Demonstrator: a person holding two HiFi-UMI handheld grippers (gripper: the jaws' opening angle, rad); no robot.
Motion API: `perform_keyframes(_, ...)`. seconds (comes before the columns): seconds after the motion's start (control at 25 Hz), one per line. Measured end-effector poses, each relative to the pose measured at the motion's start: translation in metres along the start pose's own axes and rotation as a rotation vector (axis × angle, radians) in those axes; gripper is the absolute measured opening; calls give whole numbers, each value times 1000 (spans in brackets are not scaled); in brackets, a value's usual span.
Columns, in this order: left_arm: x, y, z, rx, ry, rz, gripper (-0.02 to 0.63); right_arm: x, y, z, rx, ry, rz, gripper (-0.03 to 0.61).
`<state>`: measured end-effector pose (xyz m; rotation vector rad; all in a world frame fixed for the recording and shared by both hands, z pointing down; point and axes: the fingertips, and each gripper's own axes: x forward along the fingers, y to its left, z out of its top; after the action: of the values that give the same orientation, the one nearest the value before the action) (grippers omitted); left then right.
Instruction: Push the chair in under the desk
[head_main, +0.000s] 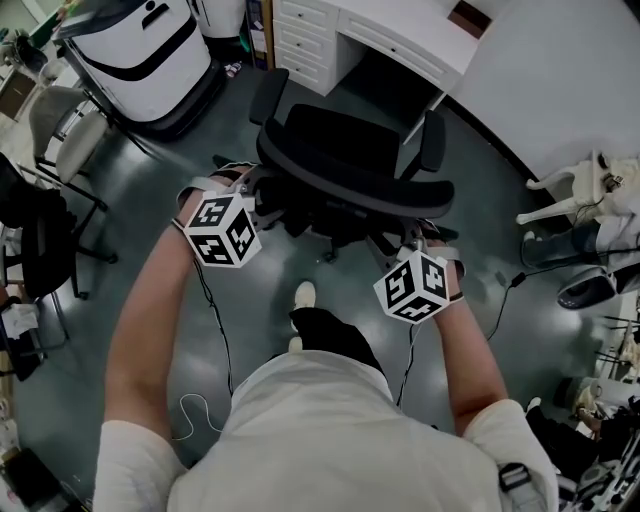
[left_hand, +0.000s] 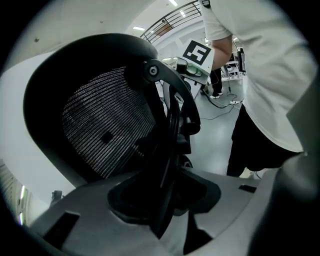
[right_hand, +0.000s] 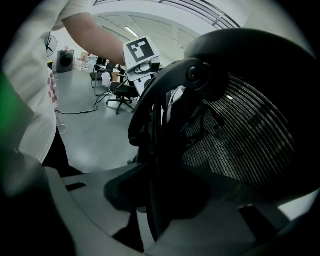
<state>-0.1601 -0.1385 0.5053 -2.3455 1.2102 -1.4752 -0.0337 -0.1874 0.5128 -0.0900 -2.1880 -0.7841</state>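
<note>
The chair (head_main: 335, 150) stands in the upper centre of the head view, its seat turned toward the desk (head_main: 410, 35) at the top edge. It sits just in front of the desk's dark knee opening, and the whole seat shows, none of it under the top. The mesh back (left_hand: 107, 125) faces the person at the bottom of the frame. The left gripper (head_main: 256, 196) is at the left end of the back's rim and the right gripper (head_main: 414, 238) at the right end, both pointing obliquely down. In the left gripper view, the back's thin black rim runs down between the grey jaws of the left gripper (left_hand: 167, 195), which pinch it from both sides. The right gripper view shows the same hold: the right gripper (right_hand: 160, 195) has its jaws clamped on the rim. Each gripper view also shows the other gripper's marker cube (left_hand: 197, 52) across the back. A white drawer unit (head_main: 300, 40) adjoins the desk on the left. A white machine (head_main: 150, 50) fills the upper left, a grey chair (head_main: 60, 130) stands at the left edge, and a white stool (head_main: 580, 190) is at the right.
</note>
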Motion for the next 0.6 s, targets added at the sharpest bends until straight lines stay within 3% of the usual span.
perform_keyframes(0.24, 21, 30, -4, -30, 23, -76, 147, 18, -28, -9, -13, 1, -33, 120)
perform_keyframes(0.6, 48, 70, -3, -11, 17, -79, 147, 35, -68, -22, 4, 7, -29, 118)
